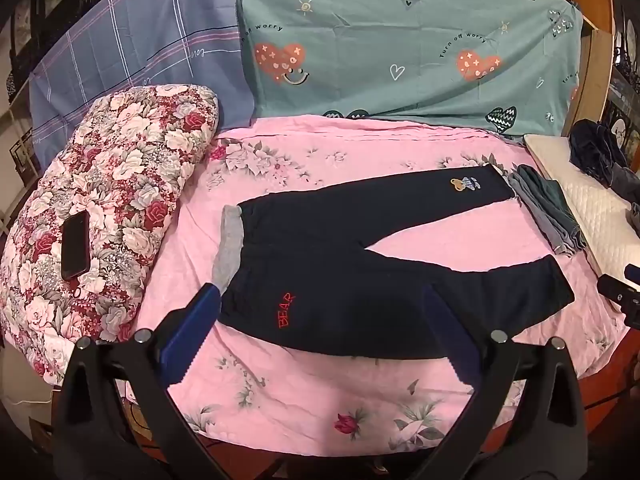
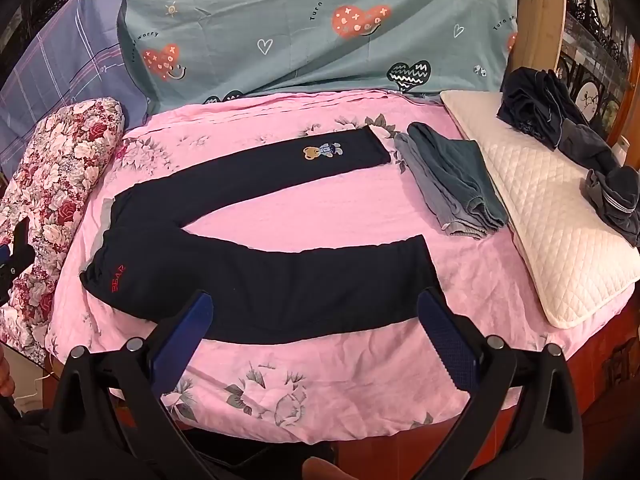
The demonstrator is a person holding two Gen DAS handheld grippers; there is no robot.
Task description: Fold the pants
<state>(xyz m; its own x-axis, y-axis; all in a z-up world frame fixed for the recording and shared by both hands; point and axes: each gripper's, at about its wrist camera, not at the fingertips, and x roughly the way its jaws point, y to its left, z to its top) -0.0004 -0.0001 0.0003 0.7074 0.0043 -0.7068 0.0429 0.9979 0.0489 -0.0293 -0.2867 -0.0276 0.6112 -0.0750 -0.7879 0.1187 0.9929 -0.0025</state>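
Dark navy pants lie flat on the pink floral sheet, waist with grey lining at the left, legs spread apart to the right. Red "BEAR" lettering sits near the waist and a bear patch on the far leg. My left gripper is open and empty, hovering over the waist end near the front edge. In the right wrist view the pants show too, and my right gripper is open and empty above the near leg. The right gripper also shows at the edge of the left wrist view.
A floral quilt with a black phone on it lies at the left. Folded grey-green clothes lie right of the pants. A white quilted pillow carries dark garments. Teal and blue sheets hang behind.
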